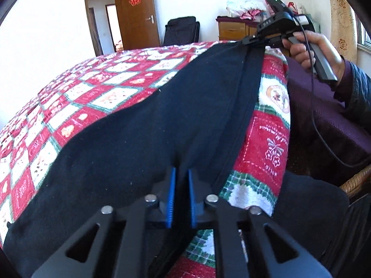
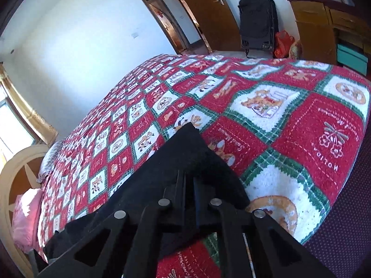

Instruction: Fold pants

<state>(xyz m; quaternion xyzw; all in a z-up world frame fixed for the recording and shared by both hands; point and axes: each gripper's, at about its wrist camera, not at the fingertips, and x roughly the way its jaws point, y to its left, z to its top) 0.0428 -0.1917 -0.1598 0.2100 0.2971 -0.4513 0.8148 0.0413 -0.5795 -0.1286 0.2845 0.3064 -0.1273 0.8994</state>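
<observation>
A bed covered by a red, white and green patchwork blanket carries a pair of black pants, laid out long beside the blanket's right-hand edge.

In the left wrist view, the pants run from the near edge of the bed up toward its far right corner. The left hand-held gripper sits low in that view, its blue-padded fingers drawn together and pinching a bunched fold of the black cloth at the near end. At the far end, upper right, the right hand-held gripper is clamped on the other end of the pants at the blanket's edge, with a person's hand around its grip and a dark sleeve behind. A wicker basket rim shows at the right border.

In the right wrist view, the right hand-held gripper has its fingers together on the black cloth, which rises to a point ahead of the fingertips over the blanket. Beyond the bed stand a wooden door, a black folded chair and a wooden cabinet.
</observation>
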